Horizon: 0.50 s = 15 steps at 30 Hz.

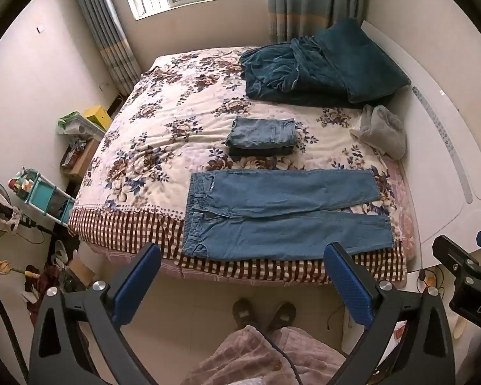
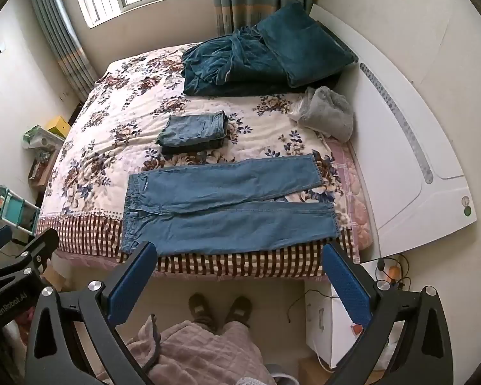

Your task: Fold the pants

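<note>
A pair of light blue jeans point(image 1: 282, 215) lies flat on the bed near its front edge, waistband to the left, legs spread to the right; it also shows in the right wrist view point(image 2: 227, 208). My left gripper point(image 1: 242, 256) is open and empty, held above the floor in front of the bed edge. My right gripper point(image 2: 237, 255) is open and empty at about the same height. Both are short of the jeans and touch nothing.
A stack of folded jeans point(image 1: 263, 136) lies behind the flat pair. A dark teal blanket point(image 1: 317, 64) and a grey fleece point(image 1: 381, 128) sit at the back right. The white headboard point(image 2: 400, 128) is to the right. The person's feet point(image 1: 263, 314) stand on the floor below.
</note>
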Motion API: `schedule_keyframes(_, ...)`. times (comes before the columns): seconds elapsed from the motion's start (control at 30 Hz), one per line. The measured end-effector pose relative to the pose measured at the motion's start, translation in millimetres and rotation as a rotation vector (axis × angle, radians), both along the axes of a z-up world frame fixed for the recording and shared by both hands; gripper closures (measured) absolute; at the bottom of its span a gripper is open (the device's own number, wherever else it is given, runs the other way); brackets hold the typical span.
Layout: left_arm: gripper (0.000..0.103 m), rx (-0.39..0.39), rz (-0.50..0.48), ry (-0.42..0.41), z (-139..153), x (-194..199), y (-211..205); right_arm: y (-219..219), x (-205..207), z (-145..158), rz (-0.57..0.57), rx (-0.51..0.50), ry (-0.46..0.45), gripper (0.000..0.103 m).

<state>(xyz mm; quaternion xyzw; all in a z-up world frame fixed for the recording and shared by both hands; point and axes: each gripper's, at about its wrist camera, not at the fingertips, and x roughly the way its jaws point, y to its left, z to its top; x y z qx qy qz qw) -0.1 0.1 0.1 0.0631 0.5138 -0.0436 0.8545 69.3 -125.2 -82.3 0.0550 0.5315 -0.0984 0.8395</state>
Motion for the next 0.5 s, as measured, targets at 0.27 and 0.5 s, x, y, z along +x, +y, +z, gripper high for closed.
schedule_keyframes(0.27,0.000,0.007,0.003,0.000,-0.2,0.2,-0.1,-1.9,-0.9,2.4,0.008,0.005,-0.002,0.000)
schedule_keyframes(0.5,0.000,0.007,0.004,-0.004,0.2,0.1,-0.2,4.3,-0.4,0.3,0.014,-0.002,-0.002,0.000)
